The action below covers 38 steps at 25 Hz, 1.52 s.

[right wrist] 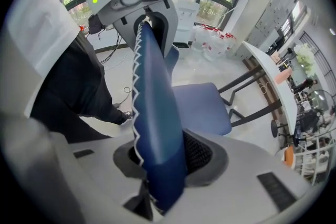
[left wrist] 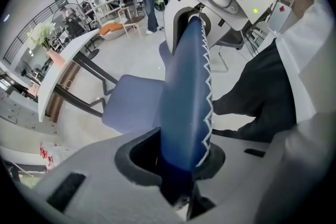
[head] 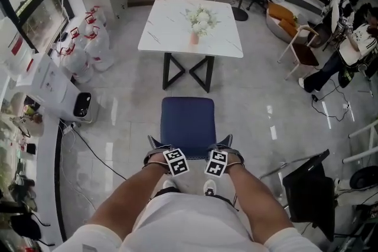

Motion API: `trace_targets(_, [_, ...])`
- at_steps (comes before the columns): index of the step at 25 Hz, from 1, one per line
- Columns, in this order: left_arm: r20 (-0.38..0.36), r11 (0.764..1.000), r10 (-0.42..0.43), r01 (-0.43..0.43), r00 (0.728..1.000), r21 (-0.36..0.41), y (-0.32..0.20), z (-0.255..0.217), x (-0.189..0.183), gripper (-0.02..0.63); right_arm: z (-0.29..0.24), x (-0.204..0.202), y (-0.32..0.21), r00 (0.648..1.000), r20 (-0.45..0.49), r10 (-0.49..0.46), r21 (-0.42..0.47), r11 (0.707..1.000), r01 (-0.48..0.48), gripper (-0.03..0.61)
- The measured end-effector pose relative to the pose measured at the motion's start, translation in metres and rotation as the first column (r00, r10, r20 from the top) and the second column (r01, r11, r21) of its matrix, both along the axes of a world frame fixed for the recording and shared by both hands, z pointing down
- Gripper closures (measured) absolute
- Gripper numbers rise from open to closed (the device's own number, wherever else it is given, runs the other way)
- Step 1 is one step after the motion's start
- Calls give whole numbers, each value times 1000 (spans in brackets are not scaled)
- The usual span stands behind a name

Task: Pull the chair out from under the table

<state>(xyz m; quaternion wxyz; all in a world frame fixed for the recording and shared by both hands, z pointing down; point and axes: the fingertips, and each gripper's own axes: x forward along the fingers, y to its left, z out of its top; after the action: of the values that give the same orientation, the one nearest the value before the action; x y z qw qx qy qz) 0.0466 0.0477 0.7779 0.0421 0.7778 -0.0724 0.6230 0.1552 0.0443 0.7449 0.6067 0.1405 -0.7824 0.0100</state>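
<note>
My left gripper (head: 156,149) is clamped on the chair (head: 188,122). In the left gripper view its jaws are part-way apart, and the backrest (left wrist: 185,81) fills the gap between them, pressed from both sides. It holds the corner of the backrest that lies toward the table's left end. My right gripper (head: 227,148) grips the same backrest (right wrist: 153,107) at the corner toward the table's right end. Its jaws stand a little wider, with the meshed pad (right wrist: 196,151) flat against the padding. Both grippers point steeply down onto the top edge.

The chair stands clear of the table (head: 168,29), on the side nearest me, with open floor (head: 248,106) between the seat's front edge and the table's legs (head: 188,71). The seat's front faces the table and the backrest is turned away from it, toward me. The backrest's top edge runs parallel to the table's near edge, and the seat reaches from that edge straight toward the table.

The chair is upholstered in dark blue, smooth and padded, with a roughly square seat (left wrist: 131,103) that has rounded corners. White zigzag stitching (left wrist: 208,93) runs down the backrest's edge. The table has a white, marble-veined rectangular top on black crossed legs. White flowers (head: 199,18) in a pink vase (head: 194,38) stand near the middle of the table. The floor is glossy pale grey tile.
</note>
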Motion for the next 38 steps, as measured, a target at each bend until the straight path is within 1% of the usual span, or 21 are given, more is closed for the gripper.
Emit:
trace_targets(3, [7, 1000, -1, 1, 1000, -27, 11, 1, 4, 513, 0, 4, 8, 1000, 1, -17, -22, 1000, 17, 449])
trace_targets(6, [6, 1000, -4, 4, 1000, -25, 12, -1, 3, 512, -1, 3, 8, 1000, 3, -23, -17, 1000, 23, 449])
trace_targets(11, [-20, 1000, -3, 2, 1000, -27, 14, -2, 1, 502, -1, 0, 11, 1000, -3, 4, -34, 999, -4, 446])
trace_targets(16, [-27, 1000, -6, 6, 1000, -19, 14, -2, 0, 502, 1, -1, 12, 1000, -3, -2, -40, 999, 2, 448])
trace_targets(20, [-37, 1000, -9, 8, 999, -27, 13, -2, 0, 497, 2, -1, 11, 1000, -5, -1, -27, 1000, 1, 436])
trace_targets(23, [-48, 1000, 4, -5, 999, -20, 14, -1, 0, 497, 4, 0, 13, 1000, -10, -21, 2, 1000, 21, 422])
trace_targets(27, [-58, 1000, 23, -24, 998, -18, 15, 1, 0, 498, 8, 1, 14, 999, -25, -44, 18, 999, 44, 425])
trace_targets(30, [-59, 999, 25, -27, 998, -32, 13, 0, 0, 494, 7, 1, 11, 999, -13, -44, 3, 999, 44, 420])
trace_targets(35, [-60, 998, 25, -29, 998, -63, 16, -3, 0, 458, 1, 0, 13, 1000, 9, -19, -48, 999, 20, 411])
trace_targets(38, [-55, 996, 44, -48, 998, -76, 18, -14, -5, 446, -10, -1, 14, 1000, 24, -7, -60, 998, 9, 403])
